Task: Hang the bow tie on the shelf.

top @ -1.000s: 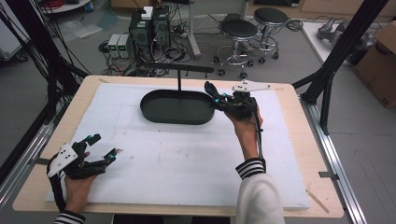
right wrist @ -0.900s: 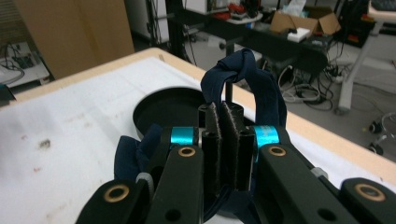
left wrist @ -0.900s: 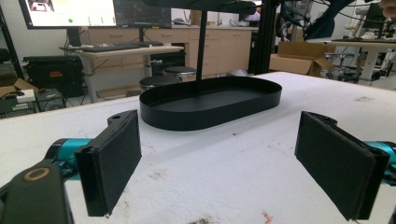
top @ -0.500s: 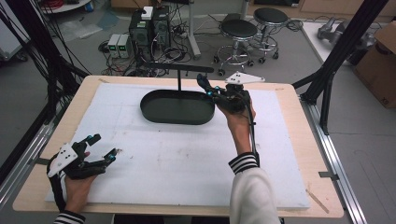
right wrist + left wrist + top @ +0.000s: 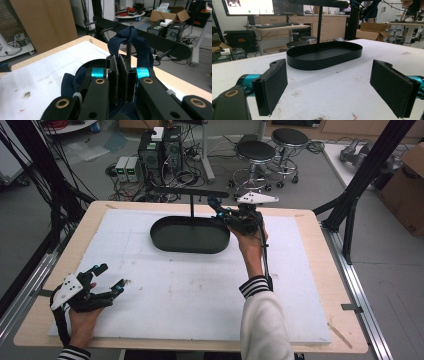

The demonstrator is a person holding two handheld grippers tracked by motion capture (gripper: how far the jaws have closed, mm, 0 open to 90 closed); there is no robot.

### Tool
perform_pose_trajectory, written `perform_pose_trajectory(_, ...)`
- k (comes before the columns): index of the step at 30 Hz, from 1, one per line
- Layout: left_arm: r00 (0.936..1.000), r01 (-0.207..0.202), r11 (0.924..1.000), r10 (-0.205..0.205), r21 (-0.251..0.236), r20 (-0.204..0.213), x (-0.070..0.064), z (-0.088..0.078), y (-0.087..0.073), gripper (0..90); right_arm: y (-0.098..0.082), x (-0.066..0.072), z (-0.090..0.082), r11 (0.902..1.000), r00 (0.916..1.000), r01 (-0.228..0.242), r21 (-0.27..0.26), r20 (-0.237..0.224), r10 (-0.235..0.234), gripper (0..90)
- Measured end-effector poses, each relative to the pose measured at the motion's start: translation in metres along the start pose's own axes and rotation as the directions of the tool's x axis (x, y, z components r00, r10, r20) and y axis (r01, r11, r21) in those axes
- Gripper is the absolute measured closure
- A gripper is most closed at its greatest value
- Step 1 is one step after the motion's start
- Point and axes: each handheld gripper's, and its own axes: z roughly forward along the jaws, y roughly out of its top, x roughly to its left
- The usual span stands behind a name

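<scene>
The right claw (image 5: pixel 119 77) is clenched on a dark blue cloth (image 5: pixel 130 40), held over the black tray (image 5: pixel 190 237) beneath it. The left claw (image 5: pixel 329 87) rests released on the white bench (image 5: pixel 175 290), the tray well ahead of it.

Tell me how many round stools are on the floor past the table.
2. One stool stands just beyond the table's far edge, and the other stool sits to its right, slightly farther back. More could be hidden outside the frame.

Right gripper (image 5: pixel 216 209) above black tray (image 5: pixel 190 234)
</scene>
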Motion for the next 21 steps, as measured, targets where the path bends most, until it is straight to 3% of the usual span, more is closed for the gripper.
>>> perform_pose_trajectory(13,1.0,-0.001,1.0,0.001,-0.004,0.0,0.0,0.0,0.0,14.8,-0.006,-0.021,0.002,0.9981,0.9978,-0.056,-0.026,0.035,0.057,85.8)
perform_pose_trajectory(21,1.0,0.003,1.0,-0.003,-0.007,-0.002,0.0,0.0,0.0,14.8,-0.009,-0.033,0.005,0.9972,0.9914,-0.064,-0.039,0.111,0.068,85.8)
